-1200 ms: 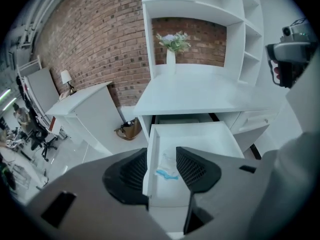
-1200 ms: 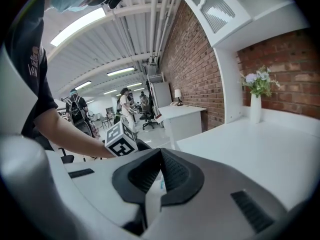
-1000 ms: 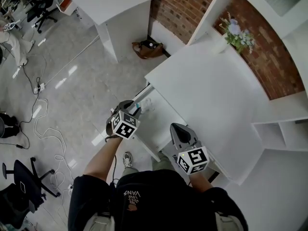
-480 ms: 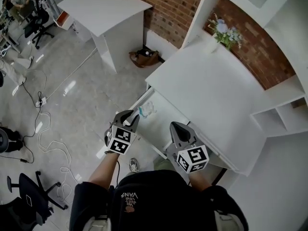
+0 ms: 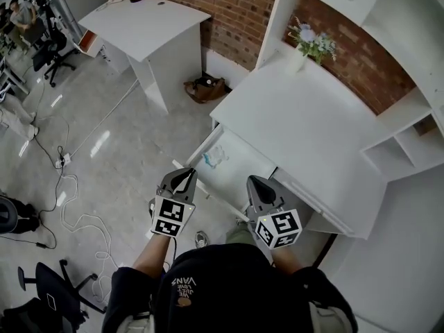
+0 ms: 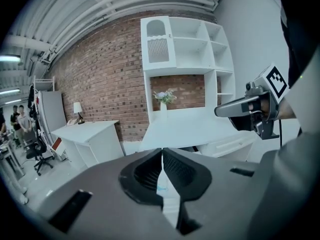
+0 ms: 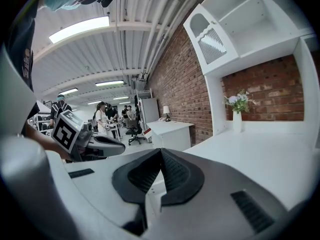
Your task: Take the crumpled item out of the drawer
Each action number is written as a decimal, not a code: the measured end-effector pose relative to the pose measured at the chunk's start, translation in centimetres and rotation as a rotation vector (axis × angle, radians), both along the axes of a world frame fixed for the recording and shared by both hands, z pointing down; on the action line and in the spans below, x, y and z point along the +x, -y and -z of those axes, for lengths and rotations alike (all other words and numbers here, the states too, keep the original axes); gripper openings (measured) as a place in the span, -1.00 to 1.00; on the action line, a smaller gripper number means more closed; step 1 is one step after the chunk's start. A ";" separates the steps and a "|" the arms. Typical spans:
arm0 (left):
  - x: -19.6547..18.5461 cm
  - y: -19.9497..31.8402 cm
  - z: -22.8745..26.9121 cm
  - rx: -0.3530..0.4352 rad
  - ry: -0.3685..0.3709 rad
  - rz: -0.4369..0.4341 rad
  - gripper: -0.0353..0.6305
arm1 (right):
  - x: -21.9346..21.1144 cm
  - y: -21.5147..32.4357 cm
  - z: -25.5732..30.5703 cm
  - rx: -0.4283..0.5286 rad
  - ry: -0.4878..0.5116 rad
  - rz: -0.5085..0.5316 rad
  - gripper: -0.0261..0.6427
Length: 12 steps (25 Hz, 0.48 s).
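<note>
The white drawer (image 5: 243, 169) stands pulled out from under the white desk (image 5: 305, 130). The crumpled item (image 5: 214, 157), white with teal marks, lies in its left part. My left gripper (image 5: 186, 175) hovers just short of the drawer's front edge, below and left of the item. Its jaws are closing and nearly meet, with nothing between them. In the left gripper view (image 6: 162, 152) a sliver of the item (image 6: 162, 186) shows through the gap, further off. My right gripper (image 5: 255, 182) is shut and empty over the drawer's right end, also in its own view (image 7: 160, 152).
A vase of flowers (image 5: 309, 44) stands at the desk's far edge, beside a white shelf unit (image 5: 409, 141). A second white desk (image 5: 149, 23) and a brown bag (image 5: 205, 89) are further off. Cables (image 5: 66, 186) trail over the floor at left, near an office chair (image 5: 52, 293).
The left gripper has drawn back from the drawer front towards the person and its jaws have come together. The drawer shows further out, with the item more exposed. The right gripper has barely moved.
</note>
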State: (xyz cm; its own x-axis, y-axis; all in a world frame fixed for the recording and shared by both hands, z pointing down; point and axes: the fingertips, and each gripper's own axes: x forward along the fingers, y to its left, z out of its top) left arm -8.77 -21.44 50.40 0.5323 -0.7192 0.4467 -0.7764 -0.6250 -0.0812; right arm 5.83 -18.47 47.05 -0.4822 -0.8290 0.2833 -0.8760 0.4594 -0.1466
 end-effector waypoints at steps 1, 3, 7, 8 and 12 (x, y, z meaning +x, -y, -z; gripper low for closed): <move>-0.1 -0.5 0.2 0.008 -0.002 -0.004 -0.85 | 0.0 -0.3 0.0 0.002 0.000 -0.007 -0.92; -0.5 -1.5 0.6 0.022 -0.002 -0.012 -0.86 | -0.2 -1.0 0.1 0.007 0.004 -0.023 -0.92; -1.5 -3.6 1.4 0.045 -0.022 -0.019 -0.86 | -0.8 -2.3 0.4 0.017 0.012 -0.048 -0.92; -1.8 -4.1 1.7 0.052 -0.028 -0.021 -0.87 | -0.9 -2.6 0.5 0.020 0.013 -0.052 -0.92; -2.9 -5.9 2.6 0.083 -0.035 -0.033 -0.87 | -1.9 -3.9 0.6 0.032 0.014 -0.062 -0.92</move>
